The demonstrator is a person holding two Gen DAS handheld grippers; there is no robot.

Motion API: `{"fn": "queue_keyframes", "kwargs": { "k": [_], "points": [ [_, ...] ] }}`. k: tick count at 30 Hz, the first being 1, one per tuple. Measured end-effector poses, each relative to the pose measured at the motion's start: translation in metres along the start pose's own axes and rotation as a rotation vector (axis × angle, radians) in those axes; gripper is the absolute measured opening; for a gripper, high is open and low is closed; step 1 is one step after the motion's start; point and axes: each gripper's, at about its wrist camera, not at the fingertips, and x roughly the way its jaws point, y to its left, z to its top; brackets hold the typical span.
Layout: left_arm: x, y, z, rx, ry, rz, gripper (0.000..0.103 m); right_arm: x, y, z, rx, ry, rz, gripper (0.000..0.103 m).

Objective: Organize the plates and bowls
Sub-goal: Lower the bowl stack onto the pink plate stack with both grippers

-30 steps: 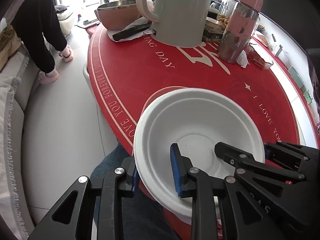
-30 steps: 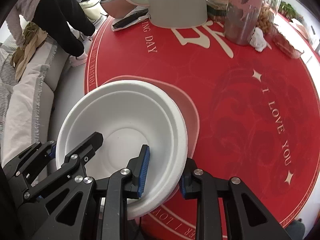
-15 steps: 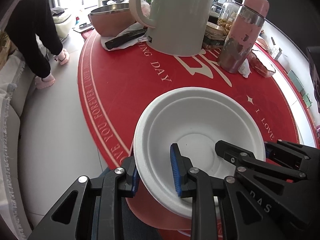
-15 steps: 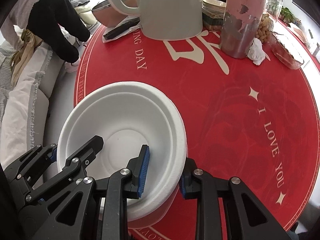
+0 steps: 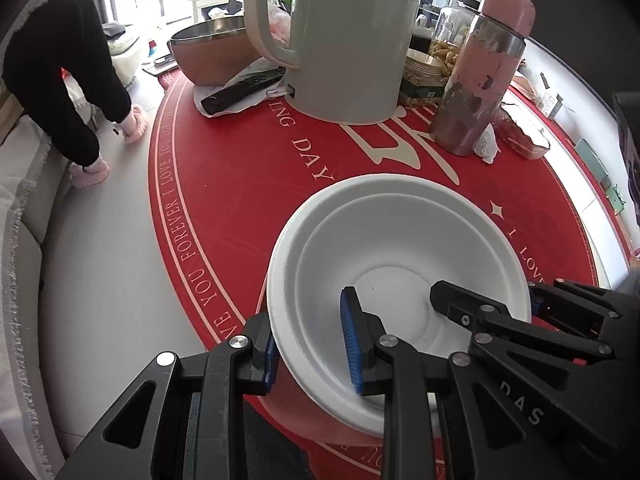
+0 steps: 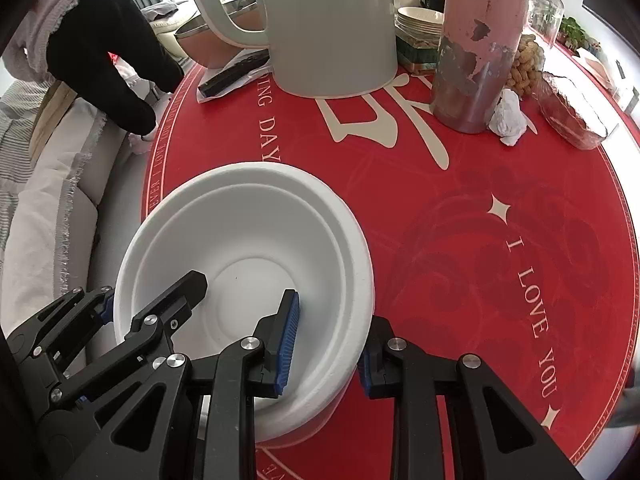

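A white paper bowl [image 5: 400,240] with a stepped rim hangs just over the near part of the round red table [image 5: 240,184]. My left gripper [image 5: 310,354] is shut on the bowl's left wall, one blue pad inside and one outside. My right gripper [image 6: 327,354] is shut on the bowl's [image 6: 256,224] right wall in the same way. Each wrist view shows the other gripper's black fingers across the bowl. A pinkish plate edge [image 5: 304,412] shows under the bowl's near side; I cannot tell whether it touches the bowl.
At the back of the table stand a large pale kettle [image 5: 344,40], a worn pink flask [image 5: 484,76], a copper bowl [image 5: 212,56], a wrapped remote [image 5: 240,92], a crumpled tissue [image 6: 508,116] and a glass dish [image 6: 572,116]. A person in black bends over the sofa at the left [image 5: 60,80].
Both grippers have carried the bowl from over the table's near edge further in, toward the kettle. Their grip on the bowl is the same.
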Motion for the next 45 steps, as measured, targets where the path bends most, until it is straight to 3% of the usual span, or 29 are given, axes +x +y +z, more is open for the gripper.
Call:
{"fn": "queue_keyframes", "kwargs": {
  "k": [17,24,45],
  "points": [
    [-0.014,0.001,-0.004,0.019,-0.024,0.010,0.029,-0.011,0.008,-0.005,-0.023,-0.015,-0.003,0.029],
    [-0.013,0.009,-0.007,0.029,-0.004,-0.020,0.028,-0.006,0.004,-0.010,-0.004,0.027,0.075,0.028],
    [-0.031,0.010,-0.002,0.060,-0.037,-0.040,0.027,-0.026,0.006,-0.008,-0.024,-0.006,0.101,0.026]
  ]
}}
